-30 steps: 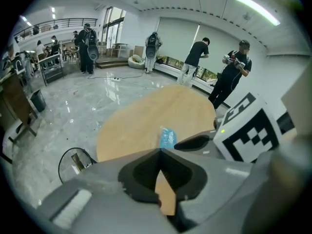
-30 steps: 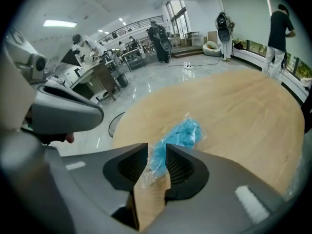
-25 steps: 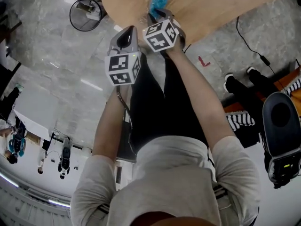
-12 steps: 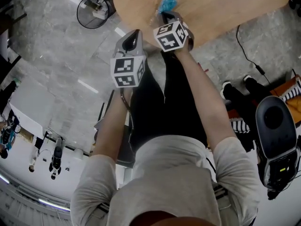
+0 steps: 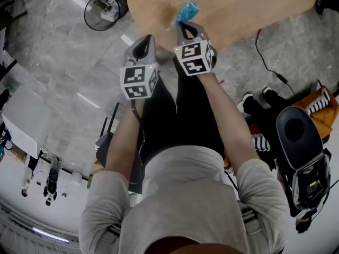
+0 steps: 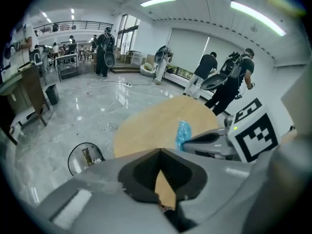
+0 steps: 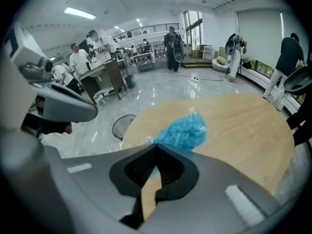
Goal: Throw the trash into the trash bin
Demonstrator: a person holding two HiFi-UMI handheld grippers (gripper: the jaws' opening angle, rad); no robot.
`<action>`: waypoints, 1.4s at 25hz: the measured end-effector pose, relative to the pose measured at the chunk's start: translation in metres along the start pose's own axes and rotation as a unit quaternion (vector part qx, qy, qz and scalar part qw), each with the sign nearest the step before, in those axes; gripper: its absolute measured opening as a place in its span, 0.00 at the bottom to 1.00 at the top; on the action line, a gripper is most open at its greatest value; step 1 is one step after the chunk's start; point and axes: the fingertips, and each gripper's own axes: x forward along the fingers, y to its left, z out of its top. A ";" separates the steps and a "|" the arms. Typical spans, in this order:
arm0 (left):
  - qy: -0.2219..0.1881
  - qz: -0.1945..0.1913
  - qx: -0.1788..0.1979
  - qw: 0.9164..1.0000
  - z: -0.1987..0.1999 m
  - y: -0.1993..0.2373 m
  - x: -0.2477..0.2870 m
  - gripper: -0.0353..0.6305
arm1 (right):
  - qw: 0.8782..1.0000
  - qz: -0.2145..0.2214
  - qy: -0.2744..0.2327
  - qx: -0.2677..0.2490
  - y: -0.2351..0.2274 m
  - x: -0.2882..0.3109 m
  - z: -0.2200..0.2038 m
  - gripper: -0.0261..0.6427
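Note:
A crumpled blue plastic bag (image 5: 186, 10) hangs from the tips of my right gripper (image 5: 183, 25), just above the near edge of the round wooden table (image 5: 249, 4). In the right gripper view the bag (image 7: 183, 130) bulges out past the jaws of that gripper (image 7: 156, 147), which are shut on a corner of it. My left gripper (image 5: 144, 40) hovers to its left, off the table's edge, shut with nothing in it (image 6: 159, 151). The black wire trash bin (image 5: 104, 10) stands on the floor left of the table, with some paper inside.
A black chair (image 5: 299, 136) and a black device (image 5: 312, 184) stand at the right. Someone's shoes (image 5: 254, 102) and a cable (image 5: 270, 62) are on the grey floor by the table. Several people stand far off across the hall (image 6: 214, 79).
My right gripper has risen with the blue bag at its tips, so the bag is off the tabletop. The left gripper has come up a little too.

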 end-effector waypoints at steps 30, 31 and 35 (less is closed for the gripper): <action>-0.273 0.233 -0.134 0.924 0.120 0.056 -0.337 0.08 | 0.932 0.185 -0.239 -0.200 0.238 -0.247 0.285 0.05; -0.276 0.240 -0.140 0.920 0.117 0.063 -0.345 0.08 | 0.930 0.191 -0.240 -0.204 0.247 -0.247 0.288 0.05; -0.288 0.274 -0.160 0.904 0.106 0.084 -0.377 0.08 | 0.920 0.219 -0.240 -0.220 0.282 -0.247 0.296 0.05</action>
